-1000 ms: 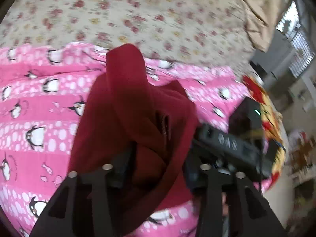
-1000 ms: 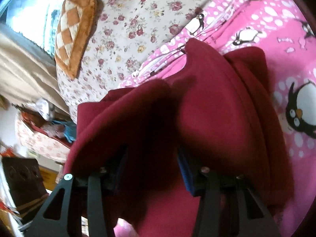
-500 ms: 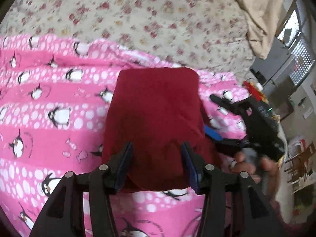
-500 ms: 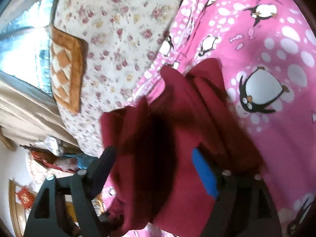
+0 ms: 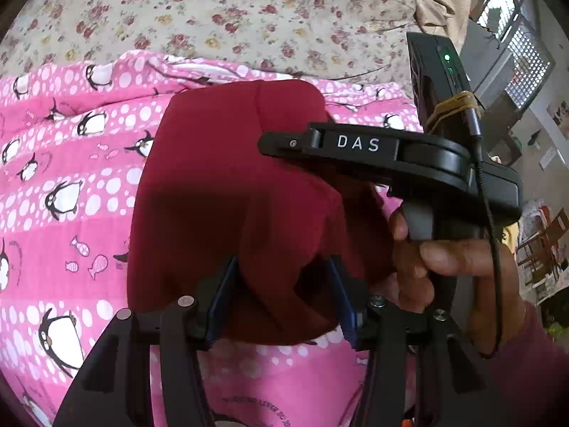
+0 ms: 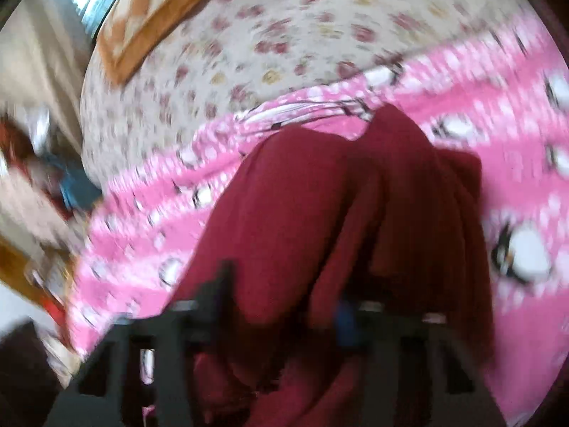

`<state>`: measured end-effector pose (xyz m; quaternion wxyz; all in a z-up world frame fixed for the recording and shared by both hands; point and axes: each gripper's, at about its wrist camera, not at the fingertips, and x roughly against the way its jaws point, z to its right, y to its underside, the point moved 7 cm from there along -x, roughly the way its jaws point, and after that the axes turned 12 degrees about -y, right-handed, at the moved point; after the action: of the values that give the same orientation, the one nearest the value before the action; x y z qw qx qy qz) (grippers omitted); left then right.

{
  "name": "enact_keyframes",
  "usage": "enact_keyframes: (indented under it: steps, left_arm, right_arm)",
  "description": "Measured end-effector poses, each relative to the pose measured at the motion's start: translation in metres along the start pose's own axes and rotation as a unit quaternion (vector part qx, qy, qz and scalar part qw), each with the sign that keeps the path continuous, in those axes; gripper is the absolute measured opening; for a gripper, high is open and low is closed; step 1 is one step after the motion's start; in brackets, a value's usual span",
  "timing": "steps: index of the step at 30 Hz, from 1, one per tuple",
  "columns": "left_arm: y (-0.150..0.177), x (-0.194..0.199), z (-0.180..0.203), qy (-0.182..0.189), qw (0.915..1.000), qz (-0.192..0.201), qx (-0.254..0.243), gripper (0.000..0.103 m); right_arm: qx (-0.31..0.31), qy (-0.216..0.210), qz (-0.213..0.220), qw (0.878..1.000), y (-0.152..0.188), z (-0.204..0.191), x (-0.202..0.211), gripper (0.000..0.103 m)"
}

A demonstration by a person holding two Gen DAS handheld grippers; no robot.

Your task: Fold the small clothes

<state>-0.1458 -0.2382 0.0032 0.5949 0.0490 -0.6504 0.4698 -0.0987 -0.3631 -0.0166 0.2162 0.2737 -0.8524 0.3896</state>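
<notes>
The dark red garment (image 5: 227, 192) lies bunched on the pink penguin blanket (image 5: 64, 192), which is spread over the flowered bedspread (image 5: 227, 10). The garment's far edge sits near the blanket's far edge, where the bedspread begins.

The left claw (image 5: 282, 293) stands wide, its blue-padded fingers (image 5: 222, 293) on either side of the garment's near fold; the cloth fills the gap between them, and the pads do not look pressed together.

The right claw (image 5: 281, 142) reaches in from the right of the garment, its black arm lying across the cloth's upper right part. The person's hand (image 5: 441, 259) grips its handle just beside the garment. In the right wrist view the picture is blurred: the garment (image 6: 320, 213) covers the claw's fingers, and I cannot tell whether it is wide or narrow.
</notes>
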Motion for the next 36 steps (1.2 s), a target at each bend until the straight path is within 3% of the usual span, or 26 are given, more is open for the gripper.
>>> enact_keyframes:
  steps: [5,7,10,14,18,22,25,27,31,33,34,35,36]
  left_arm:
    - [-0.016,0.030,-0.002,0.044,0.9980,0.033,0.031,0.029]
    - [-0.024,0.035,-0.005,0.042,0.9972,0.045,0.042,0.029]
    - [-0.032,0.029,-0.011,0.022,0.9971,0.042,0.060,0.029]
    - [-0.027,0.011,-0.011,-0.009,0.9981,0.020,0.057,0.029]
    - [-0.010,-0.018,-0.006,-0.042,0.9988,-0.002,0.023,0.029]
    - [-0.005,-0.023,-0.003,-0.069,0.9976,0.009,0.000,0.029]
    - [-0.007,-0.023,-0.003,-0.070,0.9974,0.012,0.001,0.029]
    - [-0.007,-0.023,-0.004,-0.071,0.9974,0.014,0.002,0.029]
    - [-0.006,-0.024,-0.003,-0.074,0.9971,0.019,0.003,0.029]
    - [-0.006,-0.024,-0.003,-0.077,0.9968,0.020,0.003,0.029]
    - [-0.005,-0.024,-0.003,-0.078,0.9967,0.021,0.004,0.029]
    - [-0.005,-0.023,-0.003,-0.077,0.9968,0.020,0.004,0.029]
    - [-0.004,-0.022,-0.003,-0.076,0.9969,0.020,0.004,0.029]
  right_arm:
    - [0.069,0.034,-0.004,0.997,-0.019,0.001,0.036,0.018]
    - [0.081,0.032,-0.009,0.996,-0.029,0.003,0.045,0.018]
    - [0.123,0.085,-0.017,0.989,-0.040,0.010,0.053,0.017]
    - [0.106,0.112,-0.020,0.988,-0.037,0.035,0.056,0.015]
    - [0.038,0.101,-0.017,0.994,-0.025,0.070,0.042,0.016]
    - [-0.001,0.086,0.020,0.996,-0.024,0.063,0.071,0.044]
    - [-0.021,0.020,0.033,0.999,-0.014,0.040,0.091,0.059]
    - [-0.017,-0.005,0.019,1.000,0.000,0.023,0.094,0.062]
    - [-0.005,0.022,-0.019,1.000,0.028,0.016,0.082,0.062]
    - [-0.014,0.023,-0.032,0.999,0.037,0.021,0.074,0.057]
    - [-0.014,0.029,-0.035,0.999,0.040,0.024,0.070,0.036]
    - [-0.011,0.040,-0.035,0.999,0.042,0.026,0.071,0.022]
    - [-0.007,0.039,-0.032,0.999,0.044,0.026,0.073,0.019]
